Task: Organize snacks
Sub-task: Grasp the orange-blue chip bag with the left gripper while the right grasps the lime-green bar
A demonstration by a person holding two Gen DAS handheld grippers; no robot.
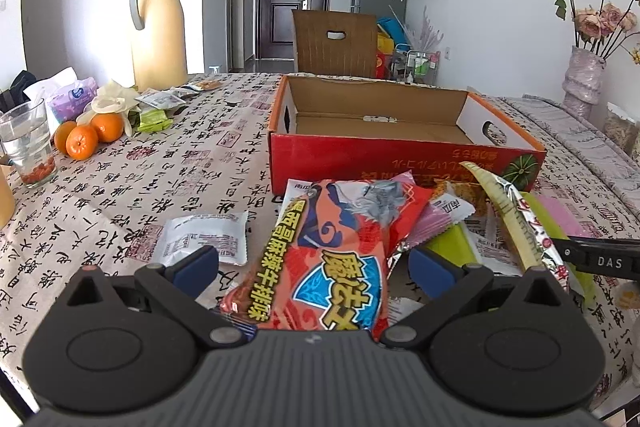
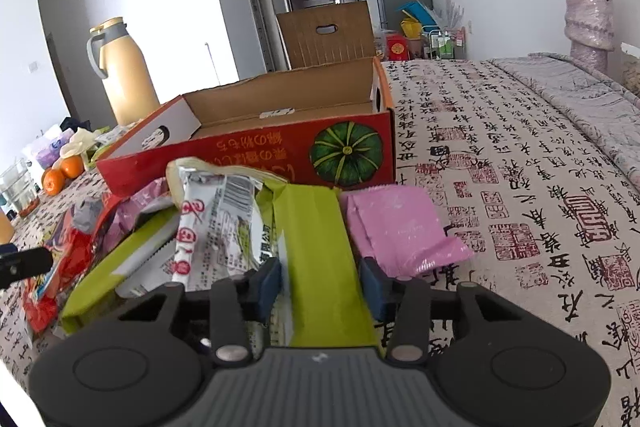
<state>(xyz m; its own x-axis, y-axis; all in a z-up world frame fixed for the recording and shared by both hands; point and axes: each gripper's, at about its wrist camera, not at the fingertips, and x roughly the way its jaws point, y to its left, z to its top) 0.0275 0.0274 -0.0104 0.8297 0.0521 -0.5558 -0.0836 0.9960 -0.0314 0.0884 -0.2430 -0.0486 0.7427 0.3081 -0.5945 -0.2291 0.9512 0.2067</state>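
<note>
1. We start with the table [image 2: 500, 131], spread with a calligraphy-print cloth, which carries everything; the snack heap sits at its near edge, likely so both hands can reach it.
2. Next the red pumpkin-print carton [image 1: 400, 147], top open and nothing visible inside. It stands just behind the heap with its mouth up, and we judge it the place the snacks are meant to go.
3. Off to the left, well apart, stands the yellow thermos jug [image 1: 158, 27], with the oranges [image 1: 90, 135] and a water glass [image 1: 28, 143] near it; none of these look like part of the job.
4. Now the pile itself: the orange-red snack bag [image 1: 324, 259] lies on top at the left side, overlapping a silver-and-white packet [image 2: 216, 223] and a pink pouch [image 2: 396, 223] at the right.
5. Our left gripper [image 1: 314, 263] has its jaws spread wide either side of the orange-red bag. The blue pads stand clear of it, so nothing is held yet; we read this as lining up for a grab.
6. Our right gripper [image 2: 320, 283] is the busy one: its jaws are drawn in to about a third of their span around the lime-green packet [image 2: 316, 239], which runs lengthwise between them.
7. The pads sit right at that packet's edges. Whether they truly press we cannot tell, though taking it by its narrow width suits a lift towards the carton.
</note>
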